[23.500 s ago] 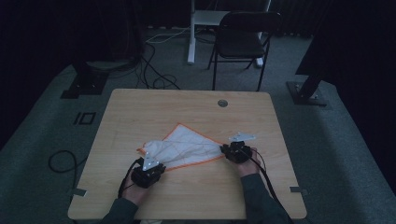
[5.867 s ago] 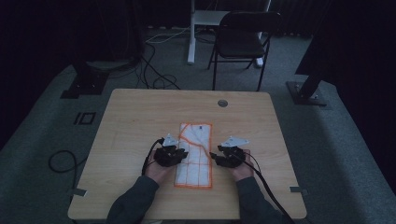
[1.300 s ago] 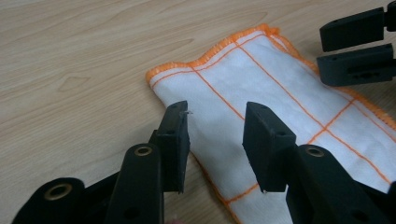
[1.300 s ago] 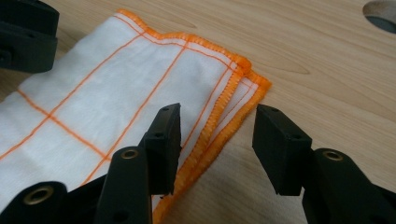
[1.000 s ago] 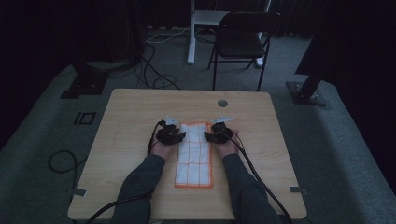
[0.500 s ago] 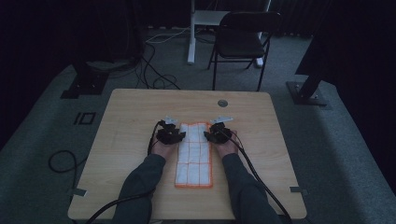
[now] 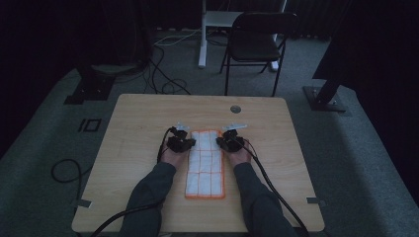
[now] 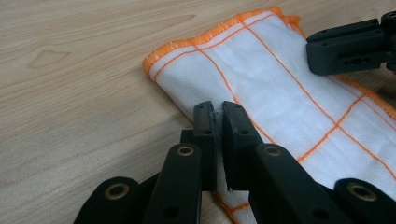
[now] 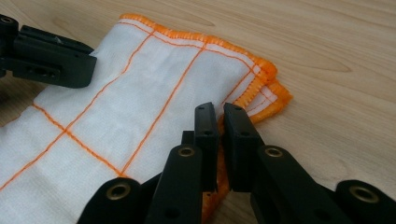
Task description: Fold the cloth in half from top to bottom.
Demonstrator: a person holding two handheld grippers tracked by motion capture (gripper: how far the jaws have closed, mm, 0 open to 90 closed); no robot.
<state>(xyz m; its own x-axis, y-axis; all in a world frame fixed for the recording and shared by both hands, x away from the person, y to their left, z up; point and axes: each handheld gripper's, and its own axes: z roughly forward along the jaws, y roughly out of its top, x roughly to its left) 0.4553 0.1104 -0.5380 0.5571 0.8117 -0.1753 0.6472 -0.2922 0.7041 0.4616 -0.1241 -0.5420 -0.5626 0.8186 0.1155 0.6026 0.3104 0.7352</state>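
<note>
A white cloth (image 7: pixel 205 163) with orange grid lines and orange hem lies folded into a narrow strip on the wooden table (image 7: pixel 138 123). My left gripper (image 7: pixel 191 144) sits at the strip's far left edge. In the left gripper view its jaws (image 8: pixel 218 108) have just been closing and pinch the folded edge of the cloth (image 8: pixel 280 93). My right gripper (image 7: pixel 220 144) is at the far right edge. Its jaws (image 9: pixel 218 109) have also just been closing and nip the orange hem of the cloth (image 9: pixel 140 93). Each gripper view shows the other gripper's jaw across the cloth.
A round grommet hole (image 7: pixel 235 108) is in the table beyond the cloth. A black folding chair (image 7: pixel 257 44) stands behind the table, with cables (image 7: pixel 168 84) on the floor. Gripper cables trail off the near table edge beside the person's forearms.
The cloth, spread loosely at first and wider several seconds ago, now lies as a narrow strip. Over the last second both hands stay at its far end.
</note>
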